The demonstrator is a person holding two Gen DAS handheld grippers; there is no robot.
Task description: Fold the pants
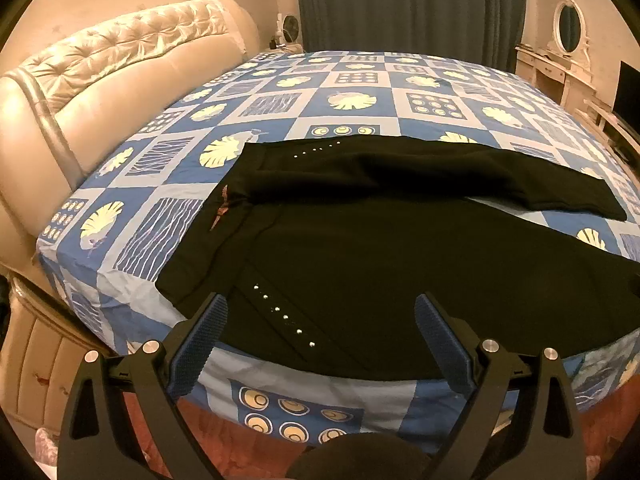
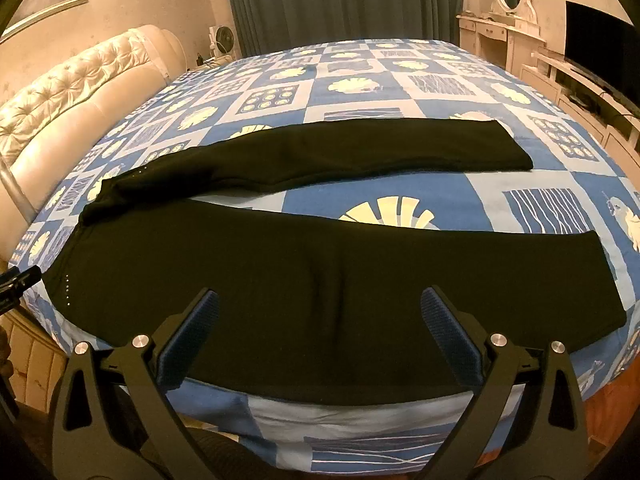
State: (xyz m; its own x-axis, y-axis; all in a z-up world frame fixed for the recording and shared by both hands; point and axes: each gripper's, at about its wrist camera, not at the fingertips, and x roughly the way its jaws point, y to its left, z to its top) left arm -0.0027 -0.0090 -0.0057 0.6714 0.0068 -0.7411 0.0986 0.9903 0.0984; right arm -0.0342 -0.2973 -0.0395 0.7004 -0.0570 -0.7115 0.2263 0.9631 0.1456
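Black pants [image 1: 360,248] lie spread flat on the bed, waistband to the left, both legs stretched to the right and parted. They also show in the right wrist view [image 2: 320,272]. Small shiny studs [image 1: 284,316] run along the near hip. My left gripper [image 1: 320,312] is open and empty, held above the near hip area by the bed's front edge. My right gripper [image 2: 320,308] is open and empty, held above the near leg's middle. The near leg's hem [image 2: 604,276] lies to the right.
The bed has a blue patterned sheet [image 1: 352,80]. A padded cream headboard [image 1: 100,72] stands on the left. Dark curtains [image 2: 340,0] hang behind. A white dresser with an oval mirror [image 2: 508,4] and a TV [image 2: 600,44] stand at the right.
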